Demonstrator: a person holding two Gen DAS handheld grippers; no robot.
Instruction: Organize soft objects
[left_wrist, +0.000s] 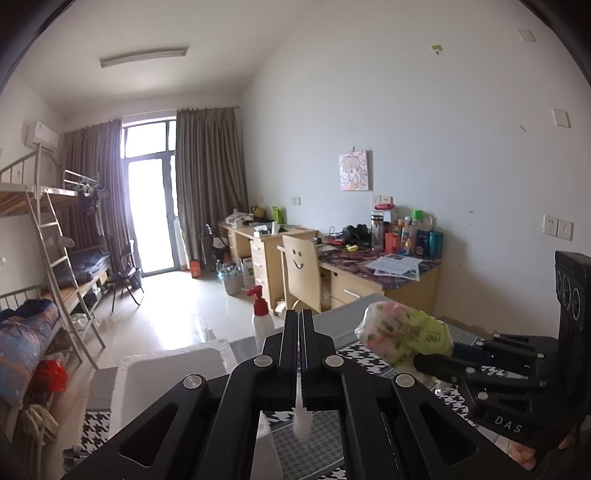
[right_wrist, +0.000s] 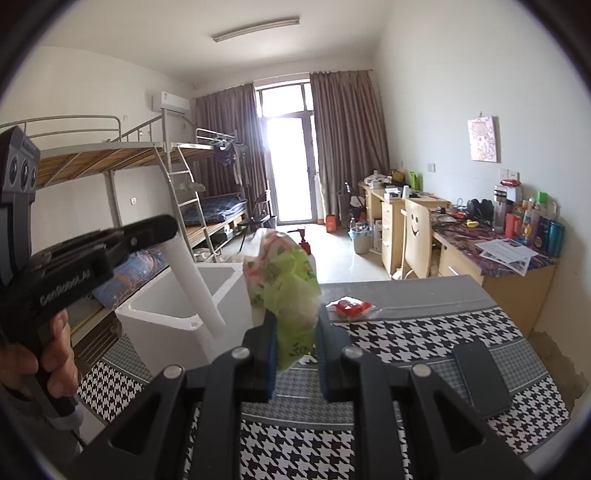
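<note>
Above the houndstooth-covered tabletop (right_wrist: 424, 332), both tools hang in the air with something soft in each. The right gripper (right_wrist: 295, 332) has its jaws clamped on the lower end of a crumpled green-and-pink plastic packet (right_wrist: 284, 280), which bulges up and leans left towards the white foam box (right_wrist: 166, 317). The left gripper (left_wrist: 300, 325) has its jaws pressed together on a slim white foam stick (right_wrist: 194, 284); from the right wrist view the stick slants down with its free end over the box's near rim.

To my eye the step in hand is dropping these into the box, and doing it well means bringing each one fully over the opening before letting go. The stick looks the nearer candidate: lower it until its tip is inside the walls, then part the jaws, or it may tip out over the rim. The packet is light and springy, so I would carry it low over the box and release gently. A red packet (right_wrist: 349, 307) lies flat on the tabletop beyond, and a dark phone (right_wrist: 480, 376) rests to the right, well apart from the work. A red-topped pump bottle (left_wrist: 260, 314) stands just behind the box.
</note>
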